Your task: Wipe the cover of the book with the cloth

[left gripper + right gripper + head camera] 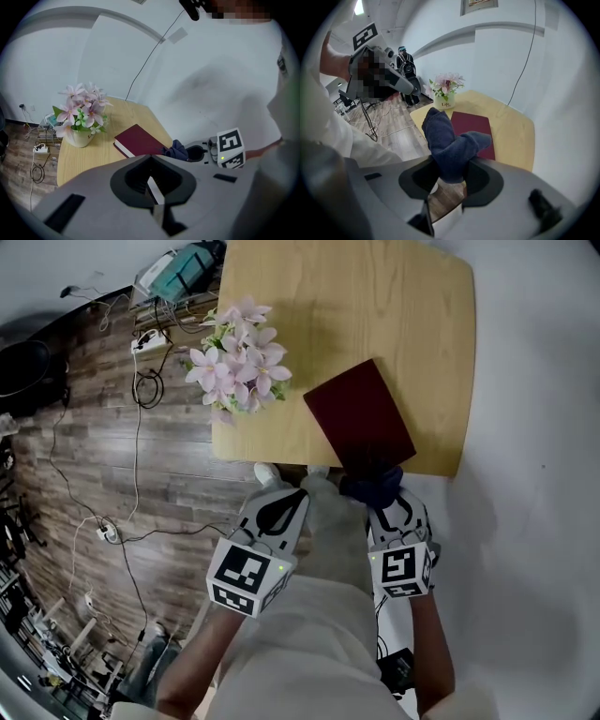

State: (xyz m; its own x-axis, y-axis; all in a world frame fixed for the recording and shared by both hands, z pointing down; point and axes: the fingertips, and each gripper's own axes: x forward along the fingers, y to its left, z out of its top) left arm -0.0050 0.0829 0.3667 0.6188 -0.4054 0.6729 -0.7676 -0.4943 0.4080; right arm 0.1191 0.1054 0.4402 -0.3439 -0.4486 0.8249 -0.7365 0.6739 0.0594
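Two grippers are held side by side in front of the person's body, forearms reaching forward and marker cubes facing up. The left gripper [286, 495] hangs short of the counter [375, 296], over the wooden floor [141, 484], with its fingers pressed together on nothing. The right gripper [387, 495] points at the counter's near edge, and its fingers pinch a bunched dark blue cloth [451, 140] that sticks up and forward from between them. The dark red book [361, 416] lies closed and flat near the counter's near right corner. Its long axis runs away from the person, the far end swung slightly left, and the near end is at the counter's edge beside the cloth. Whether cloth and cover touch cannot be told. Pink flowers [236, 360] in a pot stand left of the book.
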